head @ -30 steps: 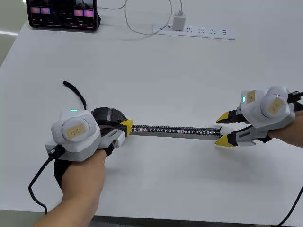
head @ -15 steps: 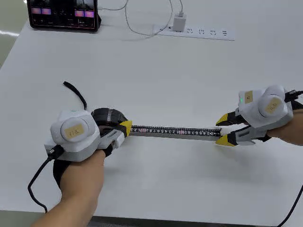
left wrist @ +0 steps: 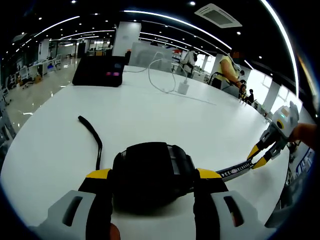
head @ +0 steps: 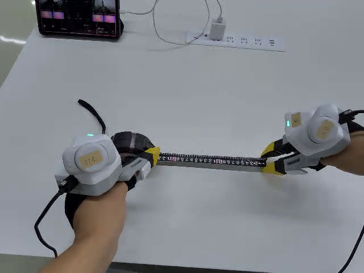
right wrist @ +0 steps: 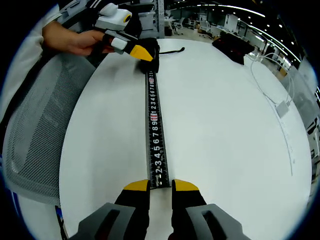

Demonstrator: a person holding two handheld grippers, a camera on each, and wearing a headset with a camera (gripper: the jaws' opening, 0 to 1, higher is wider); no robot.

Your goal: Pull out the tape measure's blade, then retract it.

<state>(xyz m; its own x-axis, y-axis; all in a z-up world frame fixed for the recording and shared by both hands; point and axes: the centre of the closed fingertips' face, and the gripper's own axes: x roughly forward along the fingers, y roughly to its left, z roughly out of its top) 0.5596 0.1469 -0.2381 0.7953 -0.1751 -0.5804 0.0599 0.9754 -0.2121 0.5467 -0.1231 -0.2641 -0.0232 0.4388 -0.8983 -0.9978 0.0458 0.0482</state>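
A black tape measure (head: 131, 143) lies on the white table (head: 187, 96), and my left gripper (head: 143, 156) is shut on its case (left wrist: 152, 172). The blade (head: 210, 160) runs out flat to the right along the table, numbers up. At its far end my right gripper (head: 271, 160) is shut on the blade tip (right wrist: 160, 179), one yellow fingertip (right wrist: 136, 186) on each side. In the right gripper view the blade (right wrist: 155, 120) leads straight back to the case (right wrist: 152, 54). The right gripper (left wrist: 261, 151) also shows in the left gripper view.
A black wrist strap (head: 92, 112) trails from the case to the back left. A dark tablet (head: 79, 16) stands at the table's far left. A white power strip (head: 239, 41) with a charger (head: 218, 27) and cable lies at the back. A mesh chair (right wrist: 40, 135) stands by the near edge.
My right gripper was open beside the blade's end and has shut on the tip. The left gripper and the case have stayed put.
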